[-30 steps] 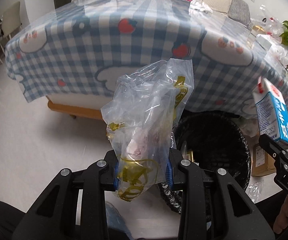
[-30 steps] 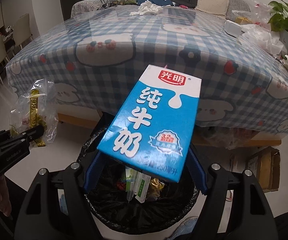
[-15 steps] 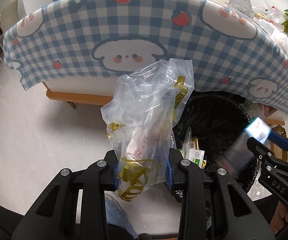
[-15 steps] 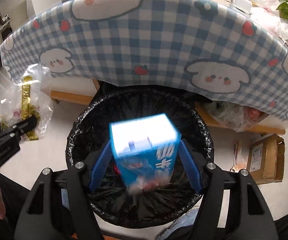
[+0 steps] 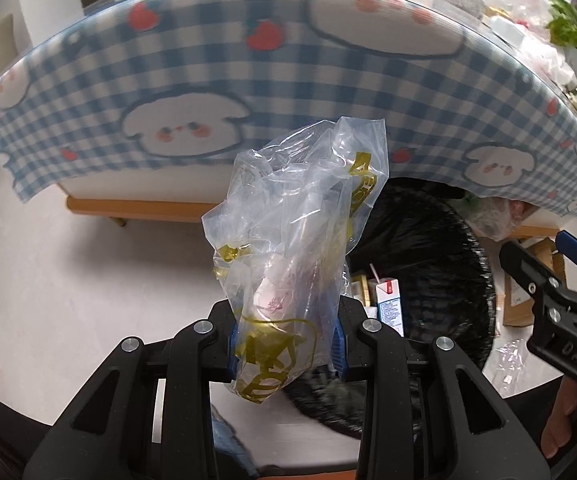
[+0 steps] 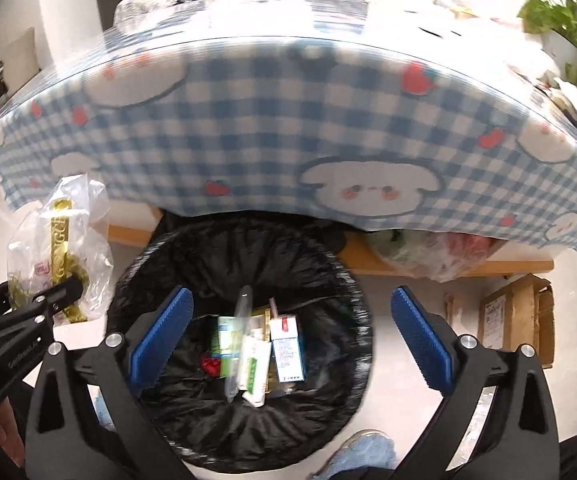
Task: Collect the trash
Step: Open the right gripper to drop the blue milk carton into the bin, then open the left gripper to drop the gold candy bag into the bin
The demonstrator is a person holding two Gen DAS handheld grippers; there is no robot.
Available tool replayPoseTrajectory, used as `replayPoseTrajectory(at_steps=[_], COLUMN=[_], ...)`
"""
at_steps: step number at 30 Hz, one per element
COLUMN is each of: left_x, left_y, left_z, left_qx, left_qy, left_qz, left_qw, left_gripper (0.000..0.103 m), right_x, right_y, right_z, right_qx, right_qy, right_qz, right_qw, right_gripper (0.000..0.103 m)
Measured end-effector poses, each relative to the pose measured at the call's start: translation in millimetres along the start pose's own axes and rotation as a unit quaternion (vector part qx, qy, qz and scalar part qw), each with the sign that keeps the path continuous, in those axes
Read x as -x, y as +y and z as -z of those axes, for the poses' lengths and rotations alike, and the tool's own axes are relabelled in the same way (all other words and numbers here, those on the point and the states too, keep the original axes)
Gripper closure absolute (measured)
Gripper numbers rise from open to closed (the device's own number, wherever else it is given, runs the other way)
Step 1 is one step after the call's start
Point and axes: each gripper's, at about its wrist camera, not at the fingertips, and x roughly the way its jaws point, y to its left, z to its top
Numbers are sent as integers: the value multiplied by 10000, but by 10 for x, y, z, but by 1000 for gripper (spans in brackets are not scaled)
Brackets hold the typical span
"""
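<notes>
**Pale floor carries bin and box; checked surface behind**

On the pale floor (image 6: 408, 304) stands a round bin (image 6: 340, 280) lined with a black bag, close against the surface's edge. To its right a brown cardboard box (image 6: 516, 320) sits on the floor. The surface (image 6: 272, 120) wears a blue-and-white checked cloth with white puppies and strawberries; the things on top of it are too blurred to name.

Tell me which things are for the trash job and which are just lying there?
For the job:
left hand-held gripper, clamping the plastic bag
right hand-held gripper, open
trash bin
milk carton inside it

Just lying about:
cardboard box
potted plant
tablecloth
</notes>
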Motion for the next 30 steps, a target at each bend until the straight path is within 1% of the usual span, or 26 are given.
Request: replayPoseTrajectory(at_steps=[7,16,19,21,23,25,27,29,30], left_x=[-99,-248,-295,-329,-358,-374,-373,-325,-314], left_y=[-439,-875,-968,-1013,-1049,-1071,-1081,-1059,-1048], left_z=[-94,-181,-195,-195,-189,-178,-161,-153,-149], left_qx=[-270,-509,-595,-623,-669,-687,-705,-726,-737], left_qy=[40,61,114,145,164,167,136,60,21], left_qz=[213,369,444,470,451,445,431,401,388], left_qw=[9994,9980,9972,9968,9966,9965,9965,9965,9965], left_gripper=[71,70,69,67,61,59,52,42,39], right_x=[-25,-235,-280,-291,-284,-273,-266,-256,-249], right_y=[-493,-976,-1078,-1129,-1146,-1137,-1125,-1117,-1113], right_z=[4,106,147,155,146,132,119,106,99], right_qx=[-336,-612,-683,-739,-743,-706,-685,-685,-691], right_qy=[-35,183,243,251,235,206,191,163,158], right_qz=[207,454,517,534,556,576,574,580,569], right_qw=[9992,9969,9960,9955,9954,9956,9958,9958,9959], right_gripper=[8,8,8,8,8,8,8,8,8])
